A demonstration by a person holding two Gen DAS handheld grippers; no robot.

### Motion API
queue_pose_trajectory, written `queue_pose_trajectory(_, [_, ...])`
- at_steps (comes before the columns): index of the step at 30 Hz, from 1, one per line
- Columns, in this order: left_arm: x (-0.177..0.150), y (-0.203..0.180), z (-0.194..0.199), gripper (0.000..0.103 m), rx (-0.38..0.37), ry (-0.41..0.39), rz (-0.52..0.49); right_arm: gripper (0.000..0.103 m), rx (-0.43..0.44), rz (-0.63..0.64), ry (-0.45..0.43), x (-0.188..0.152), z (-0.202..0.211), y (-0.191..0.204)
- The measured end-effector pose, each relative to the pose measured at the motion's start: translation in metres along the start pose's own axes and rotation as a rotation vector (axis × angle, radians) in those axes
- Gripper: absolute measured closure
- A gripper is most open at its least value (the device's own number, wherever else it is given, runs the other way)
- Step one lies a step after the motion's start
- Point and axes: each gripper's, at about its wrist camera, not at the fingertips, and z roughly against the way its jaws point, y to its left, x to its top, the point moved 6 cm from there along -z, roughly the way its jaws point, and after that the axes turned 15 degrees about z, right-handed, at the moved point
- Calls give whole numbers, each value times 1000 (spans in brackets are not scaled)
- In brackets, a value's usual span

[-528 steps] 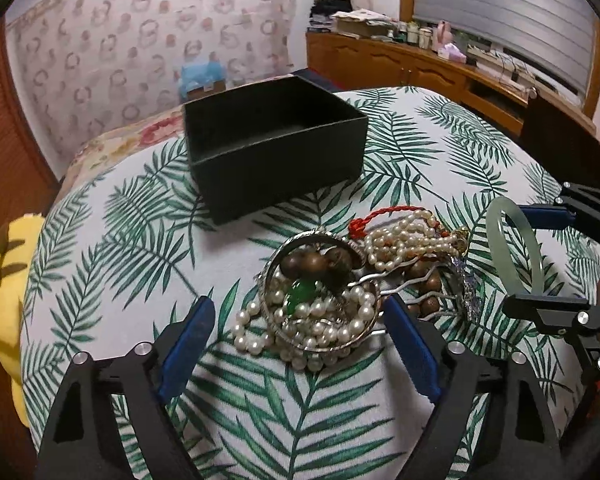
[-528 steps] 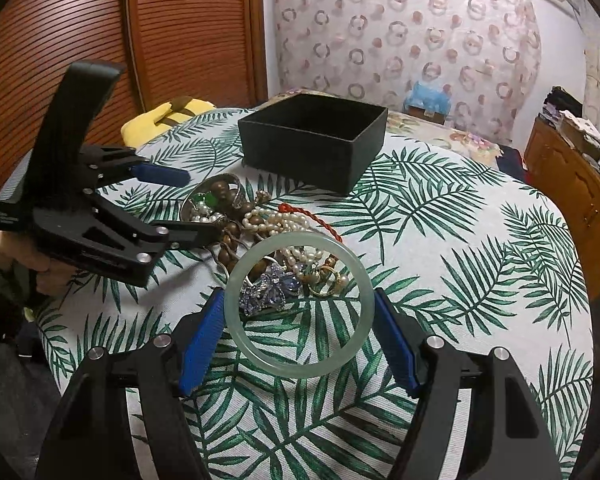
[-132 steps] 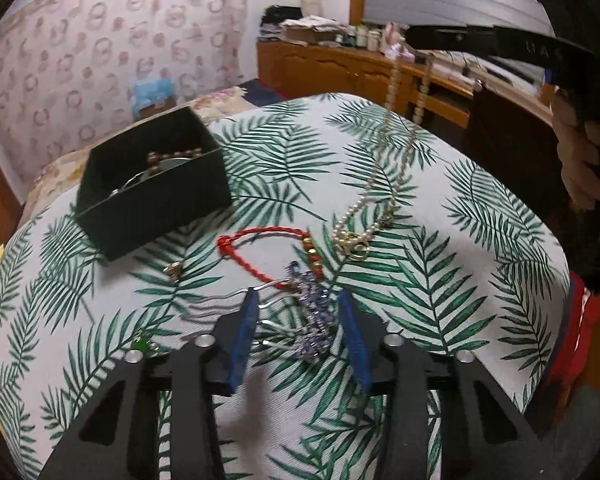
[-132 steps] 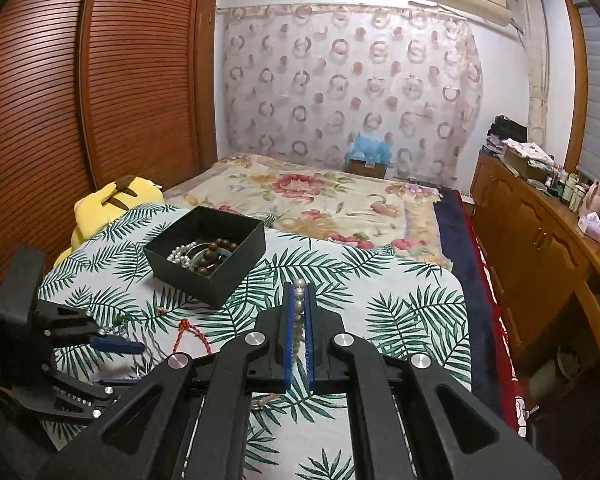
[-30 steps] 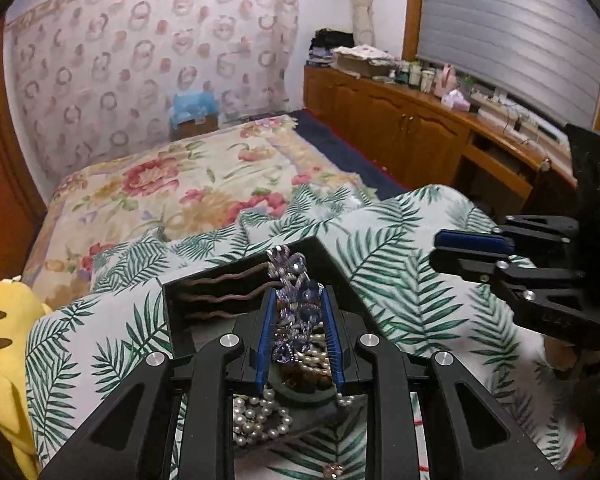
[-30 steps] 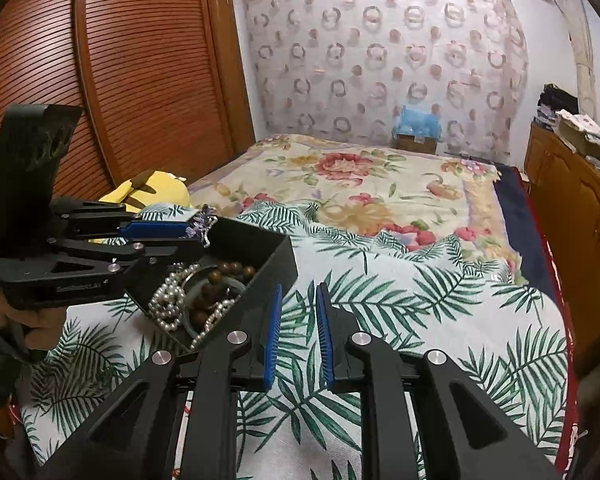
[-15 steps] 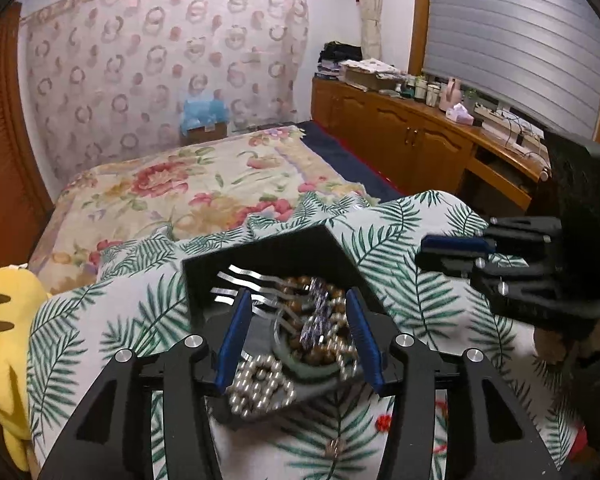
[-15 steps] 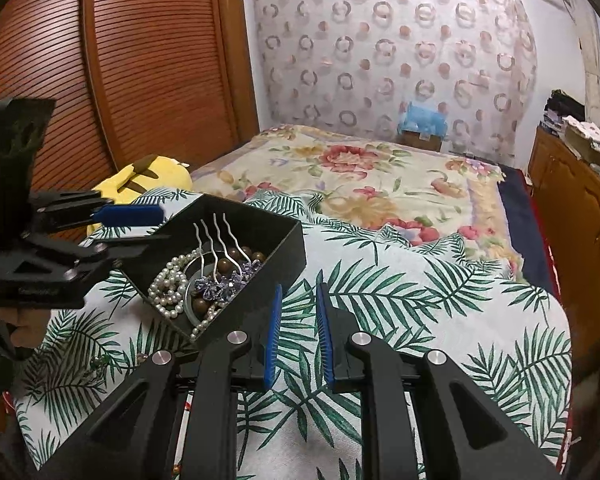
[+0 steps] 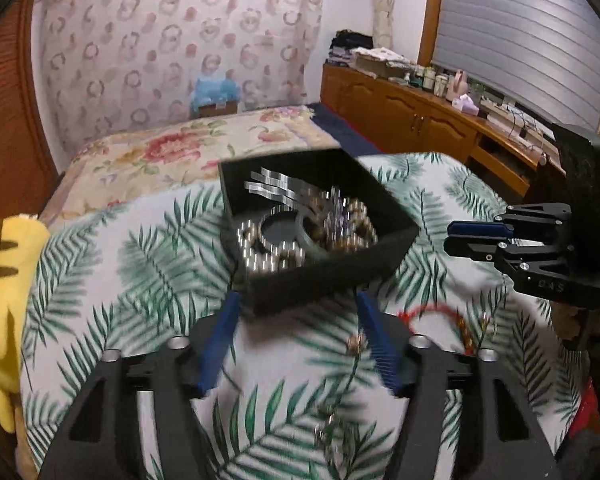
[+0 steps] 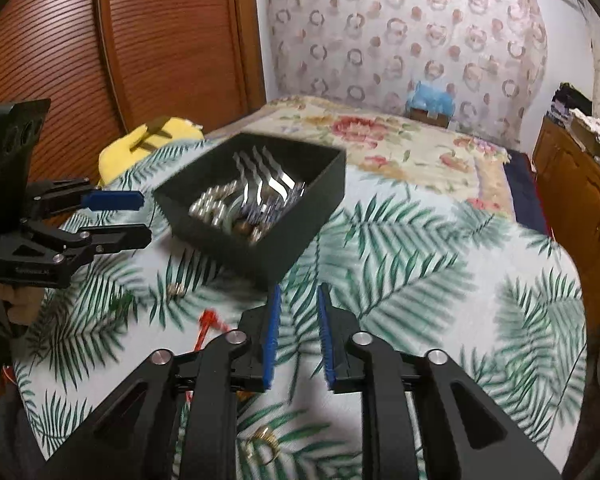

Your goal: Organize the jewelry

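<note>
A: Left gripper: jaws stand apart with nothing between them; they have just been opening. Straight ahead of it we see the black box, holding the hair comb, pearls and wooden beads. Beneath its right finger lie a red cord bracelet and a small gold piece on the leaf-print desk.

B: Right gripper: jaws a narrow gap apart, empty, also just opening. The box sits ahead and left of it; the red cord lies left of its left finger, a gold ring beneath it.

A: We judge the step in hand to be picking up the remaining loose pieces.

B: To do it well, we would bring the jaws down astride one piece only, pads flat to the cloth, closing on the cord's body, not its beads.

A: And we would release low inside the box, clear of the comb's prongs, so nothing bounces out.
</note>
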Motion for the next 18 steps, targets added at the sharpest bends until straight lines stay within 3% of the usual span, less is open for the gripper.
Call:
queue_pose_trajectory(12, [-49, 12, 12, 27, 34, 52, 4, 73, 48, 68, 56, -23, -2, 50])
queue_pose_trajectory(18, [-62, 16, 12, 25, 67, 67, -3, 75, 4, 105, 90, -30, -11, 53])
